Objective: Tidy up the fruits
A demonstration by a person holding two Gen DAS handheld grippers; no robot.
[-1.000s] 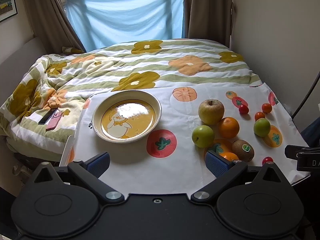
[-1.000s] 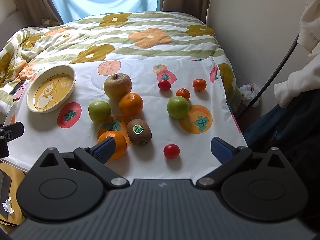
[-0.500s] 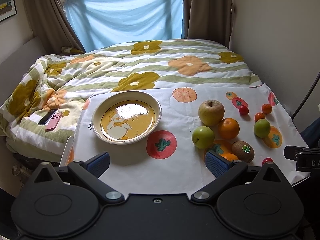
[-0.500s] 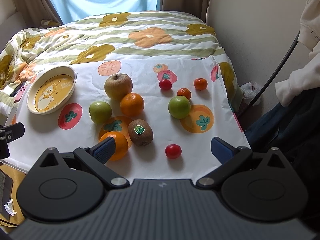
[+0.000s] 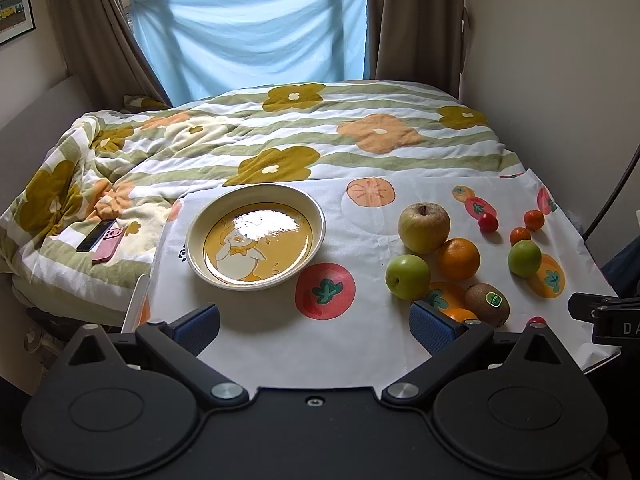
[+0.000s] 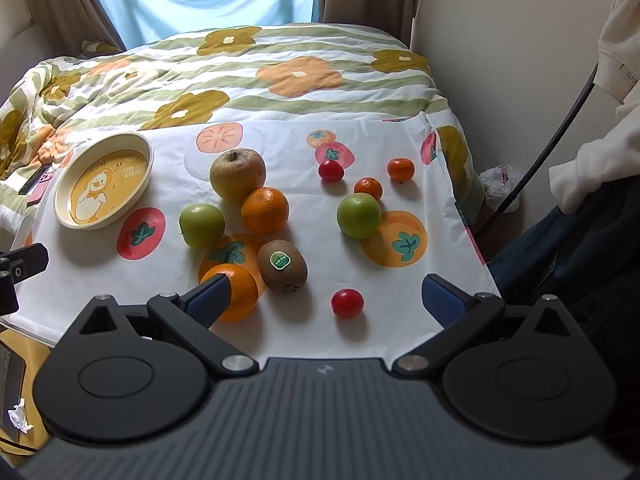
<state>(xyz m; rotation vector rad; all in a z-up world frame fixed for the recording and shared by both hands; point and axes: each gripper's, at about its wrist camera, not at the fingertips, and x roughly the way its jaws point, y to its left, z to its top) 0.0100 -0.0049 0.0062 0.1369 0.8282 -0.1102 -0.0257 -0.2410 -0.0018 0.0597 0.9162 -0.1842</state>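
Both grippers hovering wide open over fruit-print white cloth, holding nothing.

Left gripper with blue-padded jaws spread far apart, touching nothing, hanging at near edge of cloth below round cream plate with yellow duck print, plate lying bare. Right gripper likewise spread wide and gripping nothing, left pad overlapping near round orange in view, contact impossible to tell. Lying loose on cloth right of plate: yellowish-brown apple touching second orange, small green apple, brown kiwi with green sticker, another green apple, red cherry tomato sitting between right jaws, apart from both. In left view, near orange mostly hidden behind right pad, near tomato barely peeking over gripper body.
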